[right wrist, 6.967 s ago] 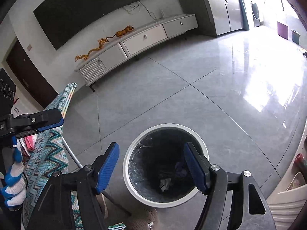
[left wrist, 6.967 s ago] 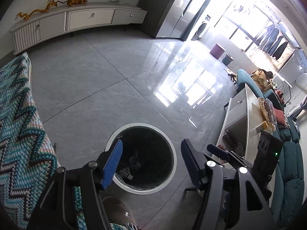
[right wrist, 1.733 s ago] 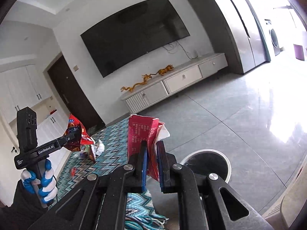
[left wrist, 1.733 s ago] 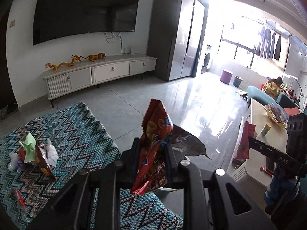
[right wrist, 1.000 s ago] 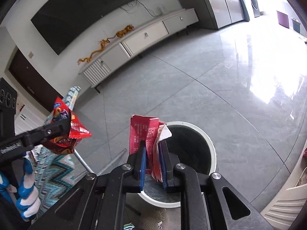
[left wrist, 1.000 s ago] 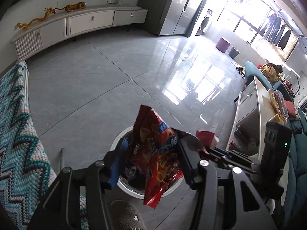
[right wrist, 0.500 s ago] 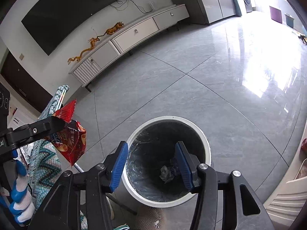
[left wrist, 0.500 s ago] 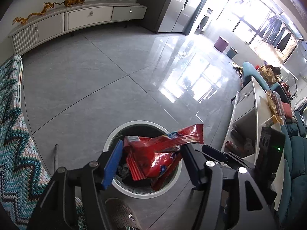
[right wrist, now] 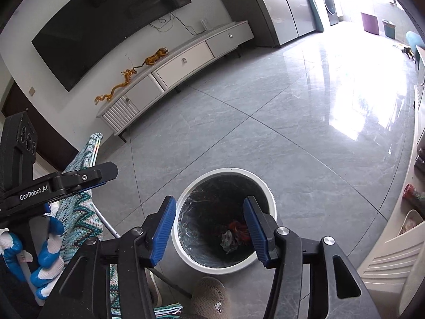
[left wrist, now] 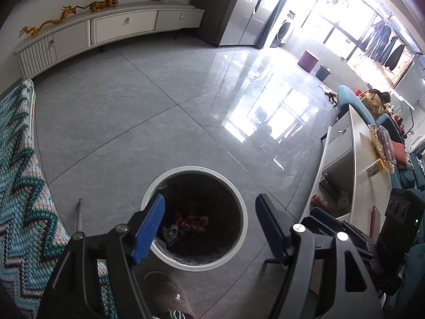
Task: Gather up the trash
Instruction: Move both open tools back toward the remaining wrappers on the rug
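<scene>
A round white trash bin (left wrist: 159,186) with a black liner stands on the grey tiled floor. It also shows in the right wrist view (right wrist: 268,188). A red snack wrapper (left wrist: 192,220) and crumpled paper (left wrist: 171,231) lie at its bottom; both show in the right wrist view too, the wrapper (right wrist: 236,226) beside the paper (right wrist: 226,238). My left gripper (left wrist: 209,226) is open and empty above the bin. My right gripper (right wrist: 209,228) is open and empty above the bin. The left gripper also shows at the left of the right wrist view (right wrist: 106,175).
A table with a teal zigzag cloth (left wrist: 18,175) stands left of the bin, one metal leg (left wrist: 79,215) close to it. My slippered foot (left wrist: 164,297) is just before the bin. A white low cabinet (left wrist: 353,159) stands right. A TV console (right wrist: 175,66) lines the far wall.
Both grippers carried wrappers from the table to the bin and opened. The right gripper's red packet fell first; the left gripper's red snack wrapper has now dropped into the bin.
</scene>
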A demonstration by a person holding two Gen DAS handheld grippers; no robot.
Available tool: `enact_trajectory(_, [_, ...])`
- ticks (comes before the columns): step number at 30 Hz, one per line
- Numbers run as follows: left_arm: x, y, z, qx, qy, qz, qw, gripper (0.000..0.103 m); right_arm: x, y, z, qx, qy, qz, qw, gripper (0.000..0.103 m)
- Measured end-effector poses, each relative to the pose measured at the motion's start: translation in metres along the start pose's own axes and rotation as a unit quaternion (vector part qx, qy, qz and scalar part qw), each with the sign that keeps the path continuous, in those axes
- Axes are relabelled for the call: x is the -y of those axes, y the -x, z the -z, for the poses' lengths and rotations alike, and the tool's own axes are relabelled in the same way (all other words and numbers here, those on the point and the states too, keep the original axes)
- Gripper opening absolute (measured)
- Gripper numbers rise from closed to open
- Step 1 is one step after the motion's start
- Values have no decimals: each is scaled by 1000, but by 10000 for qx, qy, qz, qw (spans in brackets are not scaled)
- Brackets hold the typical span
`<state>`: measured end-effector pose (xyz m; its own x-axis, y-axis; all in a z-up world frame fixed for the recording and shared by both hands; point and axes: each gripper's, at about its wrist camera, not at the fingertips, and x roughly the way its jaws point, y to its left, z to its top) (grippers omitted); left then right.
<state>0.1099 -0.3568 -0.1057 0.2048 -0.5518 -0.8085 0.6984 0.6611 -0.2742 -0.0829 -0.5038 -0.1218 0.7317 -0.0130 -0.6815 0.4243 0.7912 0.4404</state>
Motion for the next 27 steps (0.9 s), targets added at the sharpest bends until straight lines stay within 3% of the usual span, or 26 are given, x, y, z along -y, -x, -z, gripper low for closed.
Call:
enact_trajectory(5, [6,34,4,415,-140,-381,9983,70,-12,22,-2,200,81,-84,9997,54])
enact_trajectory(10, [12,79,12,947,-246,-912,9910,74,-37,46,0,351,343,-242,9985,56])
enact_trajectory(18, [12,164,35,1898,-305,-1813,9645,79,-96,91,2,677,987,-682,9905,62])
enact_trajectory(27, [-3,240,76,2495,-145,-2669,9308,85,-156,125,14,867,1611,-1008,9779,71])
